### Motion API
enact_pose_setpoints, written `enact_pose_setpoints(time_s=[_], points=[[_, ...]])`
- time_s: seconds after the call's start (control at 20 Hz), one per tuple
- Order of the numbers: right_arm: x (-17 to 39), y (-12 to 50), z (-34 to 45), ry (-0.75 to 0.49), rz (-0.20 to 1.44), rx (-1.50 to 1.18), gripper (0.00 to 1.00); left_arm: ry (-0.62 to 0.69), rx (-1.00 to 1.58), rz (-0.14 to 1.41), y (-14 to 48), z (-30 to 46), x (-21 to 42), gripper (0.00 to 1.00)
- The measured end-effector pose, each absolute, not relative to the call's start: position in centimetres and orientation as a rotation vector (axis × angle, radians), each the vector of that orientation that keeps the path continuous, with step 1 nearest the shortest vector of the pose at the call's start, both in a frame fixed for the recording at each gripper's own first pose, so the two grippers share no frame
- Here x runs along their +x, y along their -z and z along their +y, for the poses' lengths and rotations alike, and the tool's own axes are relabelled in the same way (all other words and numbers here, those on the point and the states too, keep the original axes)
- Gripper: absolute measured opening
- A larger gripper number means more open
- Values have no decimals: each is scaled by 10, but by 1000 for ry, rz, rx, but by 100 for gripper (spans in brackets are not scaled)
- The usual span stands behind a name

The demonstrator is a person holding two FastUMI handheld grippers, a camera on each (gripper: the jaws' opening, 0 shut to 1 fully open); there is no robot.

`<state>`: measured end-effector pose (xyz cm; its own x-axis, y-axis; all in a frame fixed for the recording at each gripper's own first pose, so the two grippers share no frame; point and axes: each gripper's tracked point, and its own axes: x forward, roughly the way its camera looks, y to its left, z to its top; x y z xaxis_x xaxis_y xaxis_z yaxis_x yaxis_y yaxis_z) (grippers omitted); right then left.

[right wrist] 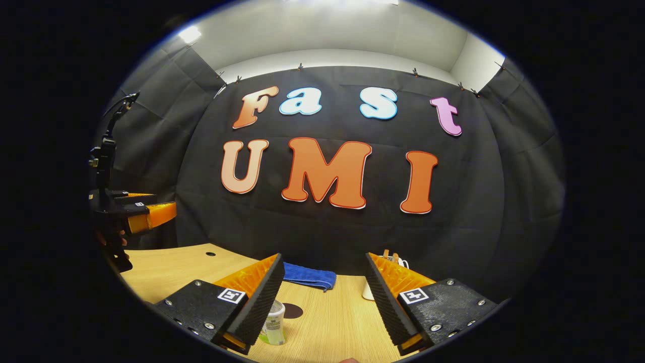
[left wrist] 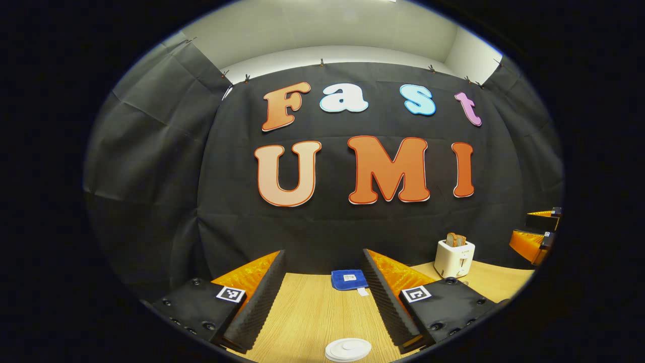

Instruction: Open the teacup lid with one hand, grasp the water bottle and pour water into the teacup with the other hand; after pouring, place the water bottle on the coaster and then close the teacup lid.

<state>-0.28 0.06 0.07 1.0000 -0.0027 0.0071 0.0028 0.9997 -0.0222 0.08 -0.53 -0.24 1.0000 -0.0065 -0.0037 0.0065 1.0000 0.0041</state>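
Note:
In the left gripper view my left gripper (left wrist: pixel 324 267) is open above the wooden table (left wrist: pixel 312 312), nothing between its fingers. The white teacup lid (left wrist: pixel 347 349) lies flat at the bottom edge, just below and between the fingers; the cup under it is hidden. In the right gripper view my right gripper (right wrist: pixel 323 269) is open and holds nothing. A small water bottle (right wrist: pixel 274 322) with a pale cap stands upright by its left finger, partly hidden behind it. The dark round coaster (right wrist: pixel 293 310) lies just beyond the bottle. The left gripper (right wrist: pixel 143 213) hovers at far left, held by a hand.
A blue cloth (left wrist: pixel 348 279) (right wrist: pixel 308 276) lies at the table's back edge by the wall. A white toaster (left wrist: pixel 454 258) with bread in it stands at the back right. The right gripper (left wrist: pixel 535 234) hangs at the far right. A small hole (right wrist: pixel 210 253) marks the tabletop.

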Motion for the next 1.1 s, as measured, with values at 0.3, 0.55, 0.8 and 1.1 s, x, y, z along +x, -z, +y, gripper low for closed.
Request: enact_pose_setpoints(time_s=[0.3, 0.55, 0.8, 1.1], points=[[-7, 0, 2, -3, -10, -27, 95, 4, 0, 5, 2, -6, -1, 97], [-6, 5, 1, -6, 0, -22, 95, 10, 7, 17, 8, -9, -4, 96], [-12, 14, 6, -24, 6, -10, 95, 48, 15, 41, 23, -20, -7, 98], [-11, 49, 14, -59, 63, 14, 95, 99, 37, 115, 70, -38, -8, 96]])
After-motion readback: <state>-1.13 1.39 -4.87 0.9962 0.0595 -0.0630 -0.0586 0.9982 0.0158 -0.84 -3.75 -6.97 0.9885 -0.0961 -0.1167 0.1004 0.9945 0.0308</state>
